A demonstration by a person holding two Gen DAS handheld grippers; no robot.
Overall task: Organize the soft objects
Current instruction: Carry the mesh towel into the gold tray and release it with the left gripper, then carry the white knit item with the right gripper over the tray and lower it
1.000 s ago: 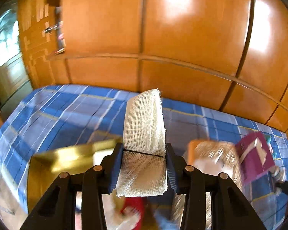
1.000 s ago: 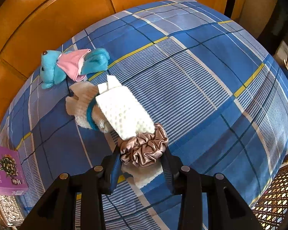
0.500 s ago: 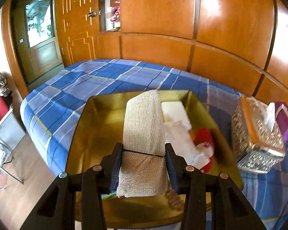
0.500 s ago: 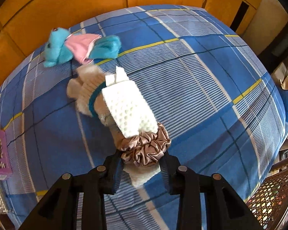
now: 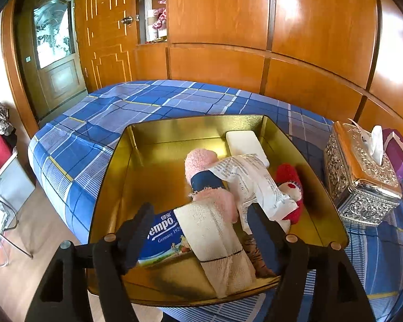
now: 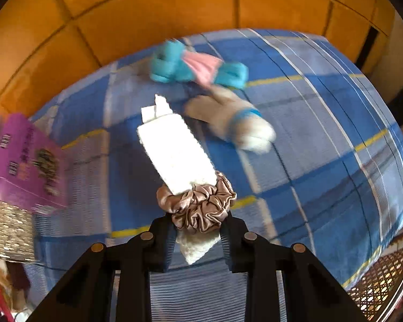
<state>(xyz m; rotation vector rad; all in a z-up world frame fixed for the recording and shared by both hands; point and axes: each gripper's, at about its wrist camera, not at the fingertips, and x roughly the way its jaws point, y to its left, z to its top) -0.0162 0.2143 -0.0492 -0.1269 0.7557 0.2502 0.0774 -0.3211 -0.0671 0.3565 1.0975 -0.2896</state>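
Left gripper (image 5: 201, 224) just opened, gauze roll (image 5: 217, 244) freed into gold tin (image 5: 319, 187): lift straight clear; right gripper (image 6: 197, 237) closing on scrunchie-banded white cloth (image 6: 180, 153).

The blue rectangular tissue packet (image 5: 166, 237) lying in the gold metal tin (image 5: 115, 182) carries white lettering that reads "empo", its first letter hidden, with "Germany 192" in smaller print beneath it. The crinkled white plastic wrapper (image 5: 251, 179) in the same tin bears rows of fine grey print too small to read. Print and barcodes on the purple cardboard box (image 6: 24, 163) are blurred beyond reading.
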